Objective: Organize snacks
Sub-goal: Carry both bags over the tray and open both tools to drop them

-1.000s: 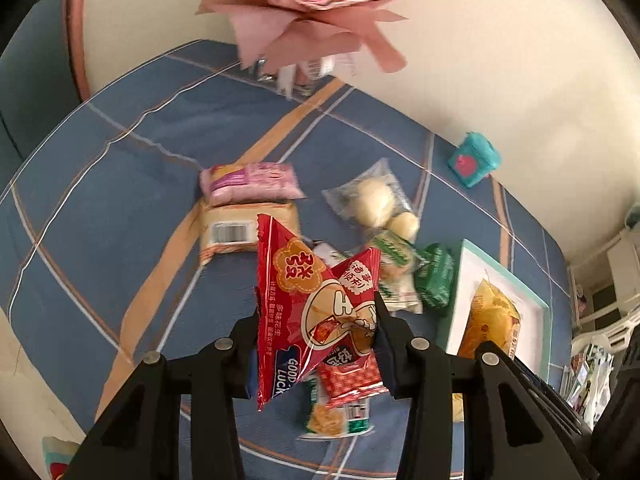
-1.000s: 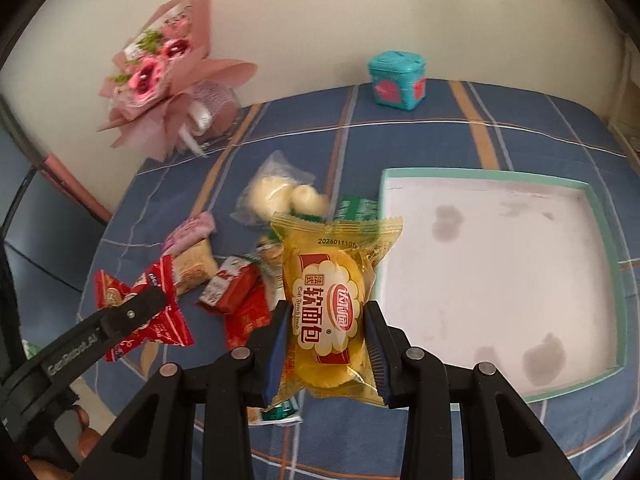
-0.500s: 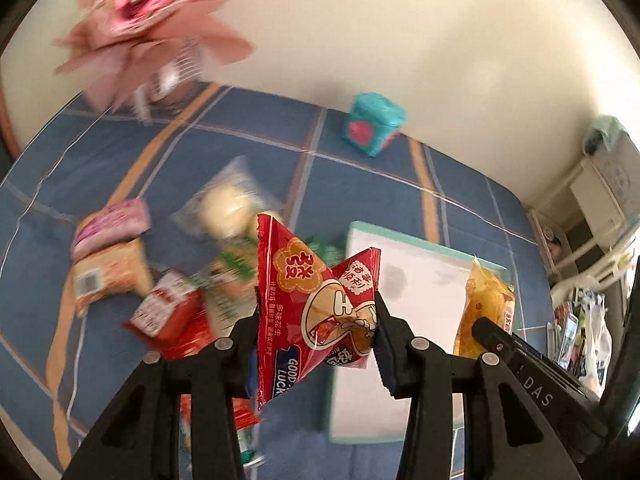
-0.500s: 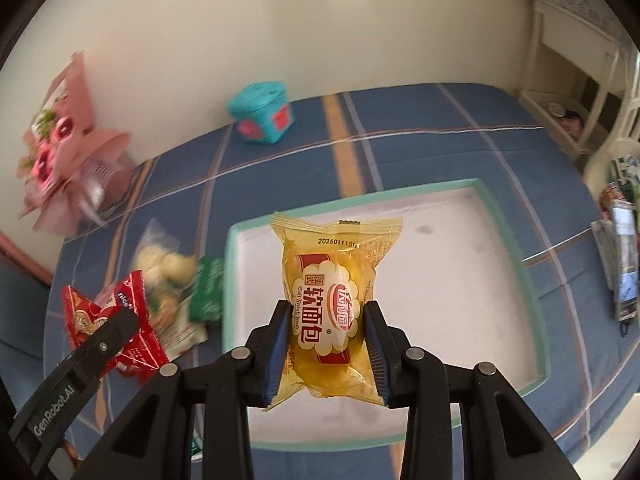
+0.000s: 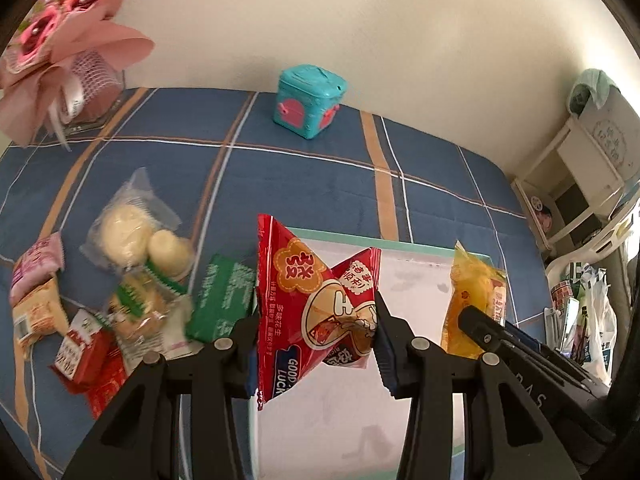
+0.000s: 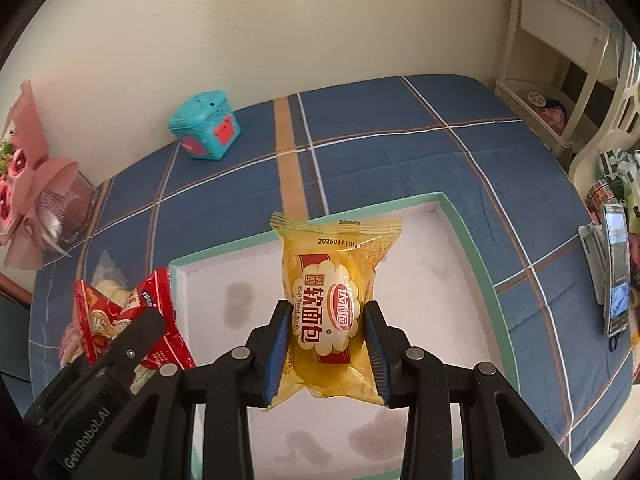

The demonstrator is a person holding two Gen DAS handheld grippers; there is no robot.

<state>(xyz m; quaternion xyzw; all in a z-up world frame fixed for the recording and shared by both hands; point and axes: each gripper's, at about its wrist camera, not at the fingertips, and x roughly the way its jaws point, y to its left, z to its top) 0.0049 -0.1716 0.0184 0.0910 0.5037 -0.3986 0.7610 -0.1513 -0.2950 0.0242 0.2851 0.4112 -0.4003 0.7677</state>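
Observation:
My left gripper (image 5: 316, 320) is shut on a red peanut snack bag (image 5: 316, 300) and holds it above the near left part of the white tray with a green rim (image 5: 400, 242). My right gripper (image 6: 325, 322) is shut on a yellow soft-bread packet (image 6: 334, 300) and holds it above the tray (image 6: 472, 240), whose floor is bare. Each view shows the other gripper's snack: the yellow packet (image 5: 472, 300) at right, the red bag (image 6: 120, 312) at left.
Loose snacks lie left of the tray: a clear bag of white buns (image 5: 132, 228), a green pack (image 5: 224, 300), red packs (image 5: 84, 356), pink and tan packs (image 5: 36, 280). A teal box (image 5: 310, 100) and a pink bouquet (image 5: 60, 40) stand at the wall. Shelves and bags stand right of the table.
Both grippers have swung from over the snack pile to the right and now hold their snacks over the tray. Both grips are unchanged.

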